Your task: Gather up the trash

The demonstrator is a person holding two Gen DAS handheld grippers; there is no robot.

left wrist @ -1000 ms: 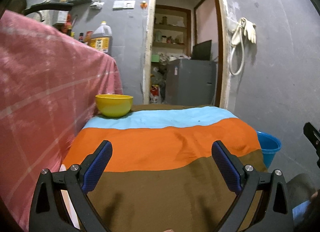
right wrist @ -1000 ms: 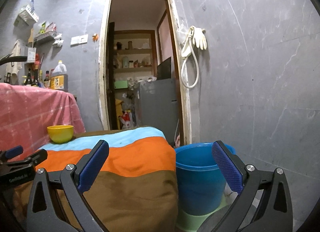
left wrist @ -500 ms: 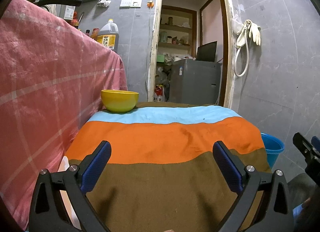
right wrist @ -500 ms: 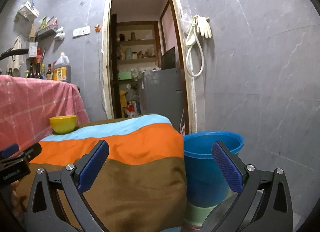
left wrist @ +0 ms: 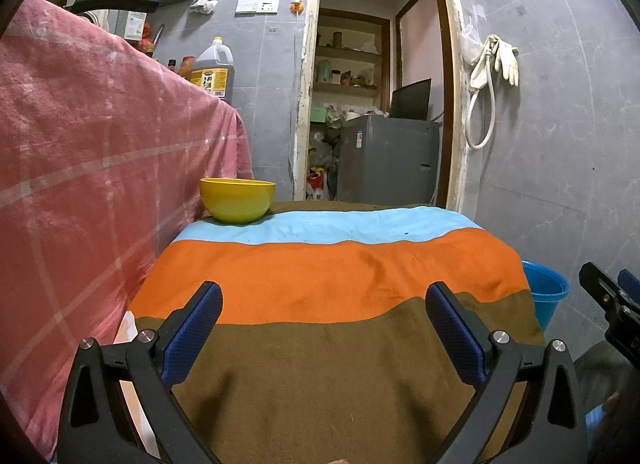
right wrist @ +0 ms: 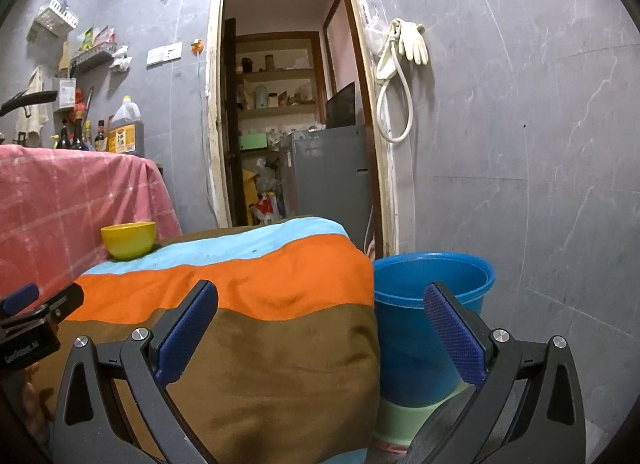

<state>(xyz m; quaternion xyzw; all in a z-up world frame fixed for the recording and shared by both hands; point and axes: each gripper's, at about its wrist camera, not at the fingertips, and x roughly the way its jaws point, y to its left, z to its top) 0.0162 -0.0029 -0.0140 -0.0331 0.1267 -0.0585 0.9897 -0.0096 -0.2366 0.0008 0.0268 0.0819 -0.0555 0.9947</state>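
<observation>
Left gripper (left wrist: 322, 328): jaws spread wide, nothing between the blue pads (left wrist: 192, 338); it hangs over the brown band of a striped cloth (left wrist: 328, 264) (light blue, orange, brown) that covers a low table.

Right gripper (right wrist: 320, 328): jaws equally wide, also empty; it sits at the table's right edge, the left finger in front of the cloth, the right finger in front of the blue bucket (right wrist: 424, 328).

Blue bucket stands on the floor just beside the table's right side, on something pale green (right wrist: 400, 420); its inside is not visible from here.

Yellow bowl (left wrist: 237, 199) rests on the light-blue band at the far left corner, next to a pink checked cloth (left wrist: 88, 167).

No loose trash can be made out on the cloth in either view.

Open doorway (right wrist: 288, 119) behind the table; rubber gloves (right wrist: 412, 41) hang on the wall right of it.
</observation>
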